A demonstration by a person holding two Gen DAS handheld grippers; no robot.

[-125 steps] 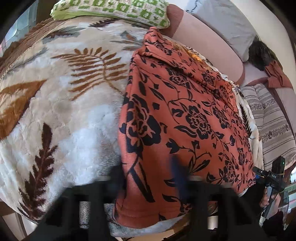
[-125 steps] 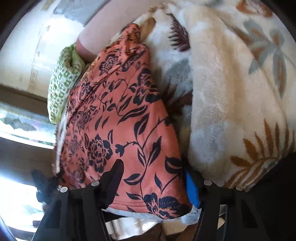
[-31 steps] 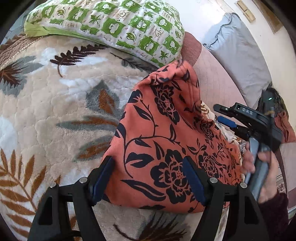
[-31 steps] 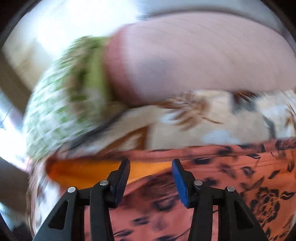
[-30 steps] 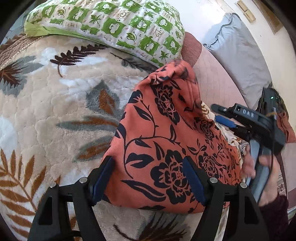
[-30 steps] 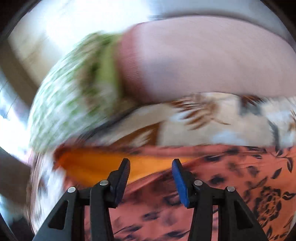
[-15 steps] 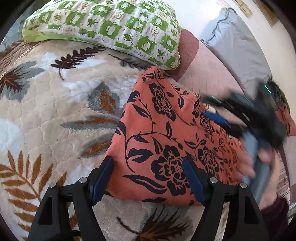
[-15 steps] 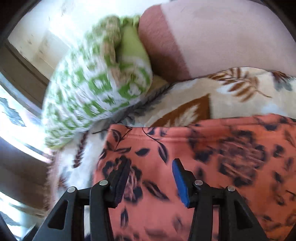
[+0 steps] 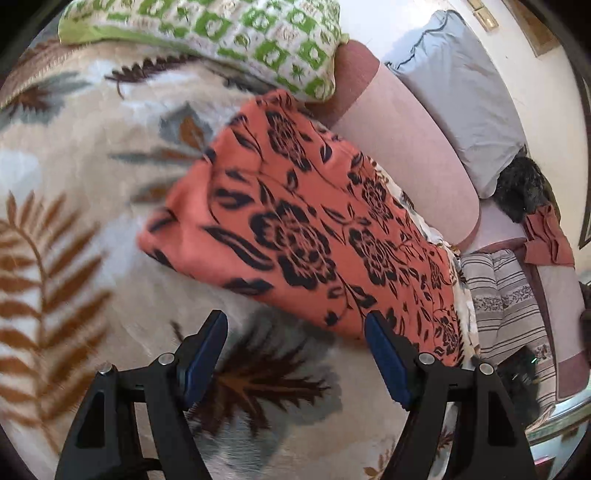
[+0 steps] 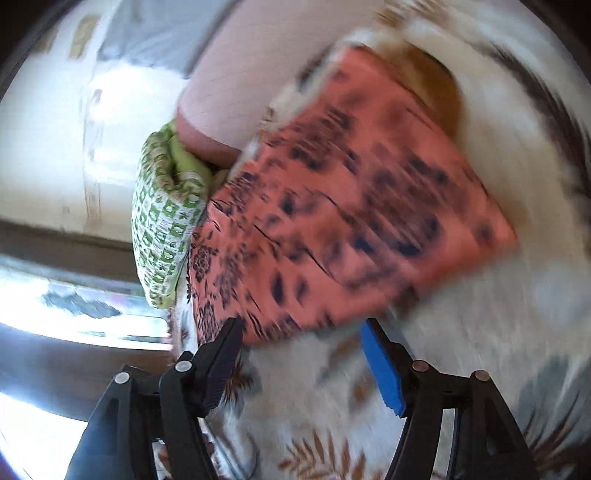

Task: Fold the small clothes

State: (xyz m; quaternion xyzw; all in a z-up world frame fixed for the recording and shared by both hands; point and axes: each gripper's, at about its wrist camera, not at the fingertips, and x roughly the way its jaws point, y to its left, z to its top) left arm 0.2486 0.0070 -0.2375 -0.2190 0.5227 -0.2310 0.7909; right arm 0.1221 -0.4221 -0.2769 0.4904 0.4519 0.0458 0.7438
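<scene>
An orange garment printed with black flowers (image 9: 306, 229) is seen lying folded on a cream plush blanket patterned with brown and grey leaves (image 9: 74, 206), which covers a bed or couch. The garment's far end is laid against a green-and-white checked pillow (image 9: 236, 33) and beside a long pink bolster cushion (image 9: 406, 162). A grey pillow (image 9: 461, 92) is seen beyond the bolster, and a striped cloth (image 9: 506, 306) lies further along to the right.

The left tool (image 9: 295, 354) is held wide open just short of the garment's near edge; nothing is gripped between its blue-padded fingers (image 9: 384, 362), and only blanket is seen between them.

In the right wrist view, which is heavily blurred, the same garment (image 10: 354, 221) is seen from its other side. The right tool (image 10: 306, 358) is held open, its jaws having just been opening, with nothing pressed between them; the garment's near corner is seen just beyond the fingertips, and whether it is touched cannot be told.
</scene>
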